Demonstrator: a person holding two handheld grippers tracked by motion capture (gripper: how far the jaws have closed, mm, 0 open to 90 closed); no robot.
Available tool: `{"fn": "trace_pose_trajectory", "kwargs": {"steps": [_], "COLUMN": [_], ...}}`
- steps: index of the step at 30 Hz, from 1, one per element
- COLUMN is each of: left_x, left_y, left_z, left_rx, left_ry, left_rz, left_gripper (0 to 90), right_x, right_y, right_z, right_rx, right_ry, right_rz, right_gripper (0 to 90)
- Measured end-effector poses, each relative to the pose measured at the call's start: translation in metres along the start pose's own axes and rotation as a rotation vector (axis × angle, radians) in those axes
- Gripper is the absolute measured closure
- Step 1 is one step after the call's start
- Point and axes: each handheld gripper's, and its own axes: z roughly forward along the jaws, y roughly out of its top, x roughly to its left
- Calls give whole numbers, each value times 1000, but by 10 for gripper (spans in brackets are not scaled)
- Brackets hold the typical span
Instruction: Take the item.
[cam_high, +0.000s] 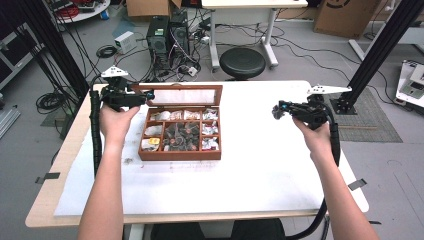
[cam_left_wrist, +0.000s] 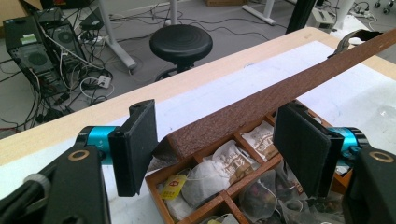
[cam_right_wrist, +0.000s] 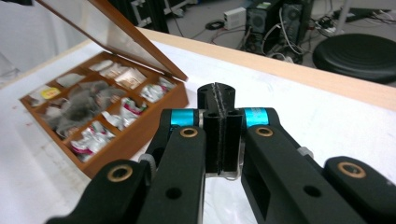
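A brown wooden tea box (cam_high: 180, 155) sits left of centre on the white table cover, its glass lid (cam_high: 182, 96) raised. Its compartments hold several tea bags (cam_high: 180, 132). My left gripper (cam_high: 145, 97) is at the lid's upper left corner. In the left gripper view the jaws (cam_left_wrist: 218, 108) stand wide apart with the lid's wooden edge (cam_left_wrist: 280, 88) running between them, above tea bags (cam_left_wrist: 210, 175). My right gripper (cam_high: 276, 110) hovers right of the box, pointing at it. Its pads (cam_right_wrist: 217, 91) are pressed together with nothing between them; box (cam_right_wrist: 135, 140) and lid (cam_right_wrist: 112, 32) lie beyond.
The white cover (cam_high: 250, 175) spreads over the tabletop in front and to the right of the box. Behind the table are a black stool (cam_high: 242, 62), computer towers (cam_high: 167, 35) and floor cables. A black frame post (cam_high: 380, 45) rises at the right.
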Motion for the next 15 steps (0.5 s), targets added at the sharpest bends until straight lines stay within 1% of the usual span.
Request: {"fn": "trace_pose_trajectory", "kwargs": {"steps": [1,3,4,7,8,15], "left_x": [0,0,0,0,0,0], "left_y": [0,0,0,0,0,0], "left_z": [0,0,0,0,0,0], "left_rx": [0,2,2,2,2,2], "left_ry": [0,0,1,1,1,1], "left_rz": [0,1,1,2,2,2], "left_gripper": [309,309,309,308,308,309], "right_x": [-5,-6,-10,-11,-12,-16], "right_y": [-4,-6,-10,-13,-14,-20], "right_z": [-1,-1,0,0,1,4], "right_rx": [4,7,13,23,23,41], "right_ry": [-5,-8,-12,-18,-22,-27], "right_rz": [8,10,18,22,16,30], "right_gripper": [900,900,900,900,900,900]}}
